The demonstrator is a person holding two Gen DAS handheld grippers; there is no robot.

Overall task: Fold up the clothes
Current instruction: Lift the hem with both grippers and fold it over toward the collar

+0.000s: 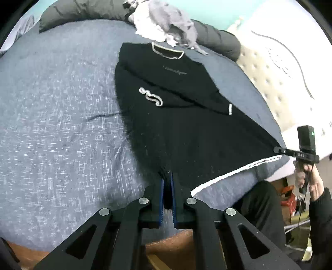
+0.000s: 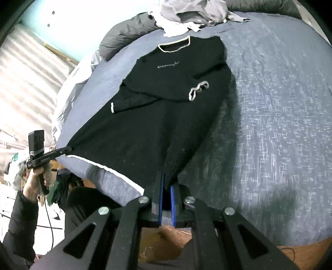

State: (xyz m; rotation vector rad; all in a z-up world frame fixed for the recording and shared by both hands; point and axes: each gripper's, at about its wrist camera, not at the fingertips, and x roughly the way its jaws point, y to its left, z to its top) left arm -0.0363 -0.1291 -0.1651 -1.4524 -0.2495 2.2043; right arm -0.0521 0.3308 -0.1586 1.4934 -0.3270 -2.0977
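Note:
A black shirt [image 1: 186, 128] [image 2: 166, 116] with white trim at the collar, cuffs and hem lies on the bed, both sleeves folded in across the chest. Its bottom hem is raised off the bedspread and stretched between the two grippers. In the left wrist view my left gripper [image 1: 167, 175] is shut on one hem corner. My right gripper [image 1: 278, 150] grips the other corner at the right. In the right wrist view my right gripper [image 2: 167, 179] is shut on its corner, and my left gripper [image 2: 68, 149] holds the far corner at the left.
A blue-grey bedspread [image 1: 62, 124] [image 2: 280, 124] covers the bed. A heap of grey and white clothes [image 1: 164, 22] [image 2: 186, 14] and a dark pillow [image 1: 217, 39] lie beyond the collar. A person's hand [image 1: 311, 180] [image 2: 31, 182] holds each far gripper. Brown floor [image 2: 157, 243] shows below.

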